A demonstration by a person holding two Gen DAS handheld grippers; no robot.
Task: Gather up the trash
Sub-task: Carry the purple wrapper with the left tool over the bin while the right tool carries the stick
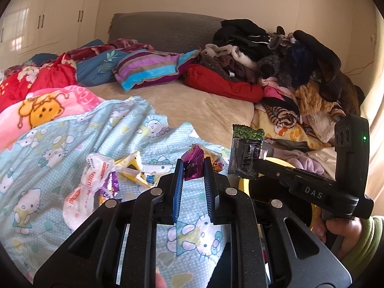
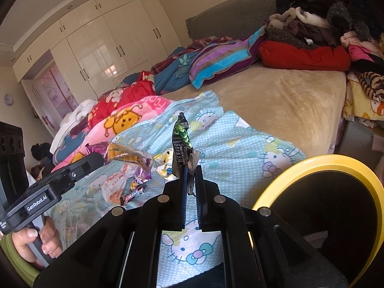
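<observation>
Warm, soft daylight; window glare on the glossy wardrobe doors [image 2: 100, 55]; heavy fisheye bending, dark corners, perhaps slight edge blur.

Shiny wrappers, soft cloth, matt black plastic

We see a crinkled, glossy purple foil wrapper [image 1: 192, 165] between ribbed blue pads [image 1: 178, 189], and a shiny black-and-green film packet [image 1: 244, 152]. The tongs [image 2: 190, 192] look like matt black plastic with bright metal pins. The Hello Kitty sheet [image 1: 72, 144] is smooth cotton-like cloth, the beige blanket [image 2: 283, 100] plush, the wardrobe doors [image 2: 100, 55] glossy.
</observation>
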